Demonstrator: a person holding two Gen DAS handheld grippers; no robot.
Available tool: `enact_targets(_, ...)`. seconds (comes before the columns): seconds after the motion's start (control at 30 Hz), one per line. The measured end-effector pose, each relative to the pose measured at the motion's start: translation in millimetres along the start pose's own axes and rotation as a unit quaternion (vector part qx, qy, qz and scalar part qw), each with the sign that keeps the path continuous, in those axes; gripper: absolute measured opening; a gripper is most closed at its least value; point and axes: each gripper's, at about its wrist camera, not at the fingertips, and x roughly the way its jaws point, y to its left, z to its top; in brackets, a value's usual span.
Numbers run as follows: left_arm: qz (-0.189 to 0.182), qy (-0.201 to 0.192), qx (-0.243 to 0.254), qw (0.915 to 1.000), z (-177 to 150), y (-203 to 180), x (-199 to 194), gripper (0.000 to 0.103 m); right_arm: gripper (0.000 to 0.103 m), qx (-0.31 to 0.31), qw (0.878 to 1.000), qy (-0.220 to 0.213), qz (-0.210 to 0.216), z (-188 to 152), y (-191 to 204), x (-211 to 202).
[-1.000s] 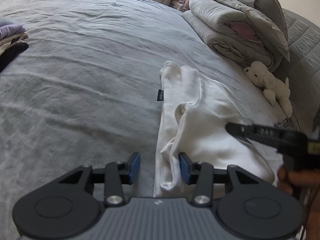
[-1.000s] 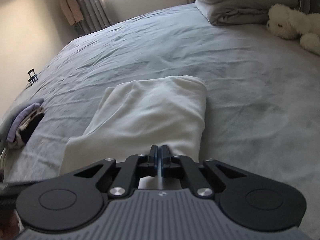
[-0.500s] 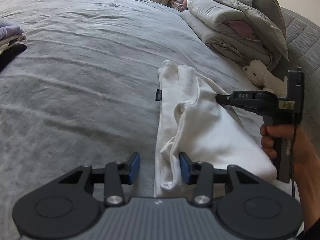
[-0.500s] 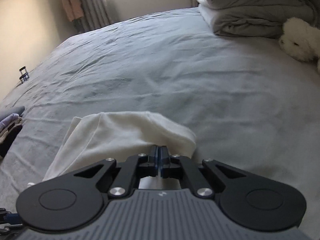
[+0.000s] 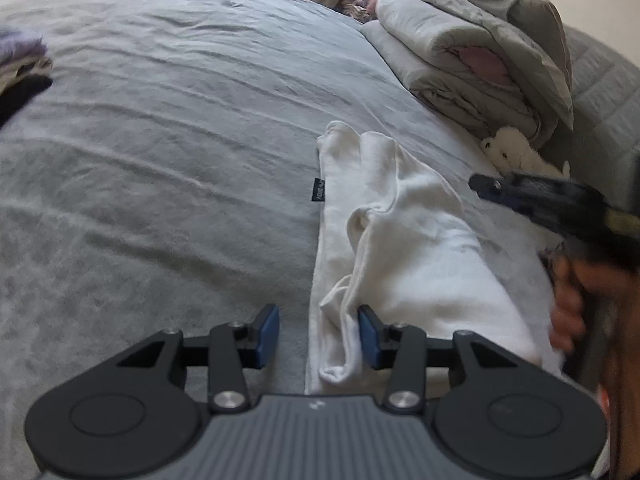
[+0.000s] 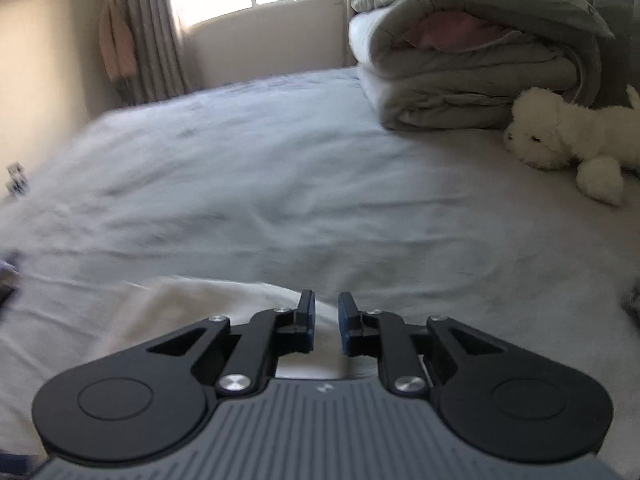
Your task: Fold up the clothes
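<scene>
A white garment (image 5: 404, 240) lies partly folded on the grey bed (image 5: 168, 152), with a small black label at its left edge. My left gripper (image 5: 318, 336) is open, its blue pads on either side of the garment's near rumpled edge, not closed on it. My right gripper (image 6: 325, 326) is open and empty, lifted above the garment's far edge (image 6: 192, 304). The right gripper also shows in the left wrist view (image 5: 520, 196), raised to the right of the garment.
A folded grey duvet stack (image 6: 472, 60) and a white plush toy (image 6: 568, 144) lie at the head of the bed. A pile of clothes (image 5: 20, 64) sits at the far left. A window and curtains (image 6: 152, 24) stand behind the bed.
My right gripper was shut on the garment's folded edge, carried it across, then opened, let go and lifted away. My left gripper stayed open in place.
</scene>
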Motion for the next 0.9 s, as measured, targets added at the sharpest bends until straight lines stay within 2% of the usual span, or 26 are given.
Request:
enact_targets(0.13,-0.011,0.005,-0.022,0.9997,2,5,0,0.043,0.034,-0.076,0.996,0.024,0.038,-19,49,-31)
enact_targets(0.2,-0.016,0.009,-0.031,0.9994,4,8,0,0.043,0.034,-0.113,0.992,0.036,0.040,-31,69,-40)
enact_targets(0.37,-0.031,0.021,-0.055,0.9978,8,15,2,0.044,0.036,-0.109,0.990,0.079,0.051,-65,89,-56)
enact_targets(0.43,-0.029,0.022,-0.051,0.9980,8,13,2,0.044,0.041,-0.136,0.986,0.079,0.045,-85,99,-67)
enact_targets(0.5,-0.026,0.021,-0.047,0.9984,8,11,2,0.044,0.042,-0.170,0.983,0.067,0.029,-96,110,-74)
enact_targets(0.7,-0.021,0.024,-0.036,0.9988,11,8,2,0.044,0.044,-0.155,0.986,0.056,0.021,-106,116,-73)
enact_targets(0.8,-0.032,0.016,-0.026,0.9990,15,7,-1,0.044,0.044,-0.159,0.985,0.055,0.024,-109,116,-70)
enact_targets(0.9,-0.054,-0.027,-0.002,0.9982,22,1,-12,0.047,0.044,-0.150,0.986,0.059,0.028,-106,114,-68)
